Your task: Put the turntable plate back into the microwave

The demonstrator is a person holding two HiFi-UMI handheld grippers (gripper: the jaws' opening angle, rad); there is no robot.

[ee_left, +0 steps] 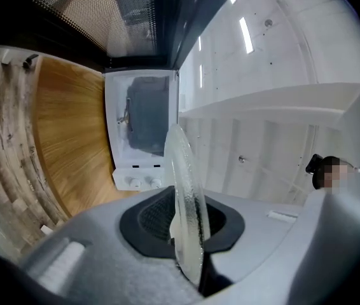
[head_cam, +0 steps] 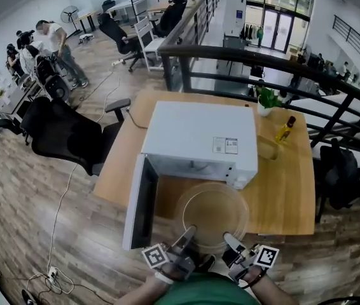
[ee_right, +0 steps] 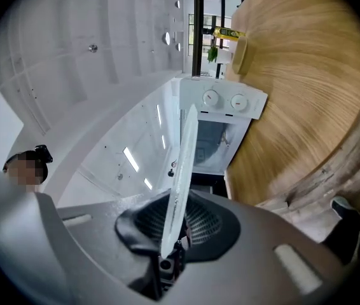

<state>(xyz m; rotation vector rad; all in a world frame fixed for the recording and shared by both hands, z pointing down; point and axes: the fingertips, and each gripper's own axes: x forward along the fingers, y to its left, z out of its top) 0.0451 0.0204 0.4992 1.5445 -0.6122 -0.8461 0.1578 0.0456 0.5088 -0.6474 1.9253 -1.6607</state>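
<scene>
A clear glass turntable plate hangs level in front of the white microwave, whose door stands open to the left. My left gripper is shut on the plate's near-left rim, my right gripper on its near-right rim. In the left gripper view the plate shows edge-on between the black pads, with the microwave's open cavity ahead. The right gripper view shows the plate edge-on too, with the microwave's knobs beyond it.
The microwave sits on a wooden table. A yellow bottle, a clear container and a potted plant stand at its right. Black office chairs and a dark railing surround the table. People stand far left.
</scene>
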